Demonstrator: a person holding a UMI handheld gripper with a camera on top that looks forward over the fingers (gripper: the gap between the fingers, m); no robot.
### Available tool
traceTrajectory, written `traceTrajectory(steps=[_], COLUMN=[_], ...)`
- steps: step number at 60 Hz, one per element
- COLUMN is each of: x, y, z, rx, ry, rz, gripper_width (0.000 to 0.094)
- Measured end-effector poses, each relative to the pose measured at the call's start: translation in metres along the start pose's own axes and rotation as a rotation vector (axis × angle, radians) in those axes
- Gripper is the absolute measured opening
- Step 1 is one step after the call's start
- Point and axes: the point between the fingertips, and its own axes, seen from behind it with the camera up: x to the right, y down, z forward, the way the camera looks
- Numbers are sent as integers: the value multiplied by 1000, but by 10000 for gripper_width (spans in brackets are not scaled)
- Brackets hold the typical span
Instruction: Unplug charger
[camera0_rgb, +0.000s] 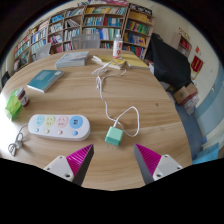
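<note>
Gripper (114, 160): it points forward, held up above the counter.
Jaws: they are wide apart, with a big gap between them and nothing in it.
Left finger (72, 162): pink pad on its inner side.
Right finger (156, 160): pink pad too.

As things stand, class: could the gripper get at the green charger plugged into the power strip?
Probably yes. The charger sits just ahead of the open gripper, beside the power strip, nothing between.

One wide-angle view rides the tool (113, 160), looking forward and down across the near table (150, 105).
</note>
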Motion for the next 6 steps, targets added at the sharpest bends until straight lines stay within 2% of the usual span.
traceTrajectory(steps=[6], x=[7], y=[13], z=[-42], rx=[31], ry=[9], rz=[-25], gripper_width=[850])
